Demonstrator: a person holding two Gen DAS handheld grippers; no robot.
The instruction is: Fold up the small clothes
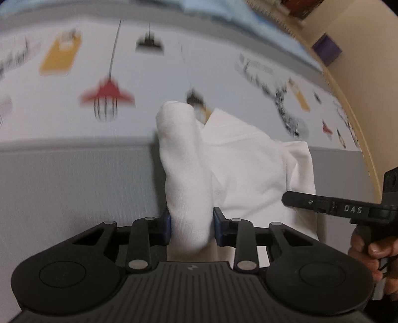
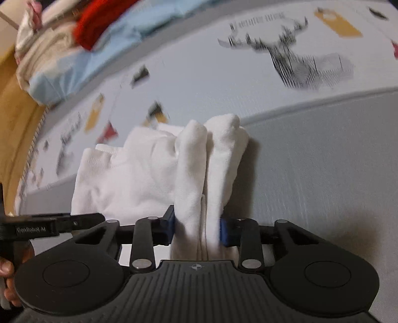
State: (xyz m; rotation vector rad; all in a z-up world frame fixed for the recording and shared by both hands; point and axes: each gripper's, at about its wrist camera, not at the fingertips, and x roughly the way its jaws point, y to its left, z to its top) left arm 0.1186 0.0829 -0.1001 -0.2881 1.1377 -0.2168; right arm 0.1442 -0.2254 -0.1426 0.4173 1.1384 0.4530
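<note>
A small white garment (image 1: 251, 166) hangs between my two grippers above a grey and patterned mat (image 1: 74, 174). My left gripper (image 1: 191, 229) is shut on a bunched fold of the white garment. My right gripper (image 2: 197, 229) is shut on another bunched edge of the same garment (image 2: 124, 179). The right gripper shows at the right edge of the left wrist view (image 1: 348, 208). The left gripper shows at the left edge of the right wrist view (image 2: 49, 226). Both views are motion-blurred.
The mat (image 2: 311, 174) has a white printed part with lamps and a deer (image 2: 298, 64). A pile of clothes, with red (image 2: 99, 22) and light blue fabric (image 2: 82, 67), lies at its far end. A wooden edge (image 1: 348, 99) borders the mat.
</note>
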